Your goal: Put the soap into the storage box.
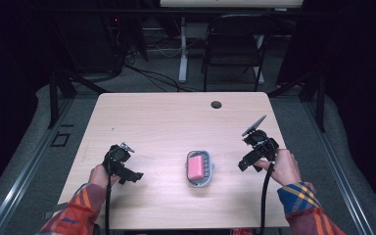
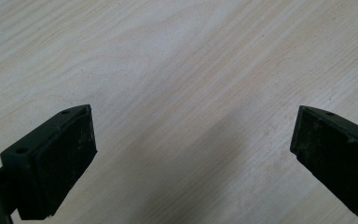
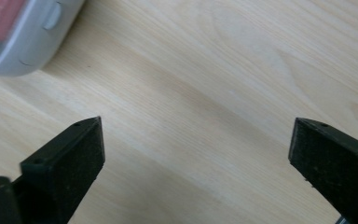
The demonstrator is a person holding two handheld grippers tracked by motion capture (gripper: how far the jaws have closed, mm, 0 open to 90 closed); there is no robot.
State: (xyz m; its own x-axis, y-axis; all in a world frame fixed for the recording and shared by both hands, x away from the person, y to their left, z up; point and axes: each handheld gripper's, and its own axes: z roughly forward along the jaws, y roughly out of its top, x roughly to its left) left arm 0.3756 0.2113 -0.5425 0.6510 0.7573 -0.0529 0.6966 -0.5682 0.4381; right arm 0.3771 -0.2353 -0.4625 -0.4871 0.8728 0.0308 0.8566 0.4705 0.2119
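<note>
no readable text, labels or signs

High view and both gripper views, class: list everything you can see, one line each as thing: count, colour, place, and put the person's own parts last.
Table: one, light wood, centre of the high view.
Cable hole: one, dark, far edge of the table.
Soap dish: one, grey, near middle of the table, between the grippers.
Soap: one, pink, lying in the soap dish.
Chair: one, black, on the floor beyond the table.
Left gripper: one, black, jaws open over bare wood, left of the dish.
Right gripper: one, black, jaws open, right of the dish.
Sleeves: two, orange and blue plaid, bottom edge.
</note>
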